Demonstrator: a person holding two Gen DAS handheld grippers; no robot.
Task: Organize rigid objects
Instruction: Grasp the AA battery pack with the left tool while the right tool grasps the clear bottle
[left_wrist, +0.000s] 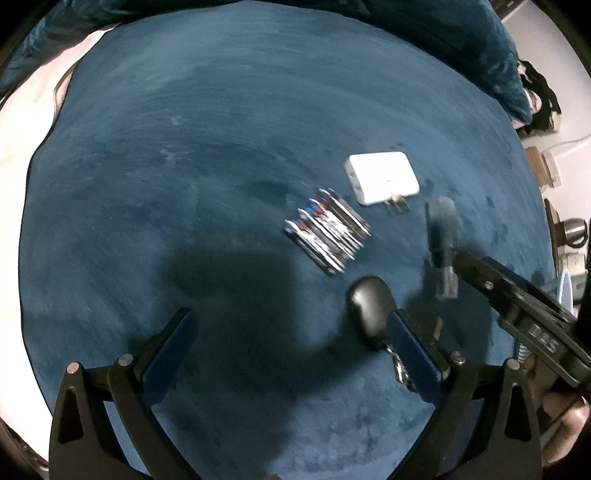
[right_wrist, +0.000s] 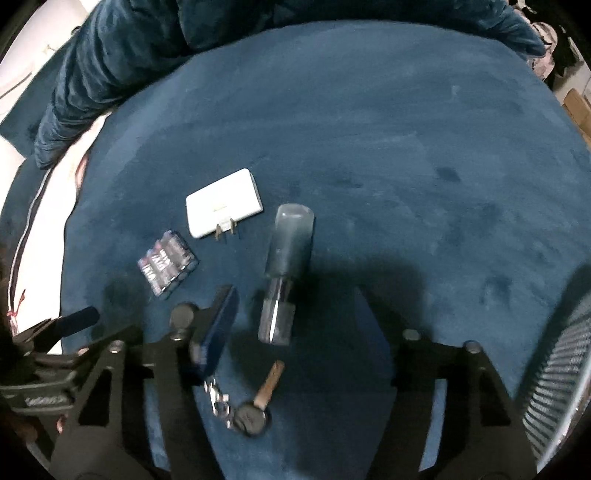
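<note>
1. The left gripper (left_wrist: 291, 332) hangs over a blue velvet bed cover (left_wrist: 221, 147) with its jaws spread wide and nothing between them.
2. Its right-side finger (left_wrist: 413, 354) partly covers a black key fob (left_wrist: 369, 310); whether they touch I cannot tell.
3. The right gripper (right_wrist: 295, 321) points down at a clear plastic bottle (right_wrist: 288, 258) lying on the cover, its narrow end between the jaws.
4. The right jaws stand part open; the pads do not press on the bottle.
5. A key with a black head (right_wrist: 255, 413) and a small keyring chain (right_wrist: 218, 398) lie below the bottle, between the right fingers.
6. A white plug adapter (right_wrist: 223, 218), prongs towards the camera, lies left of the bottle.
7. A shrink-wrapped battery pack (right_wrist: 168, 262) lies just below-left of the adapter.
</note>
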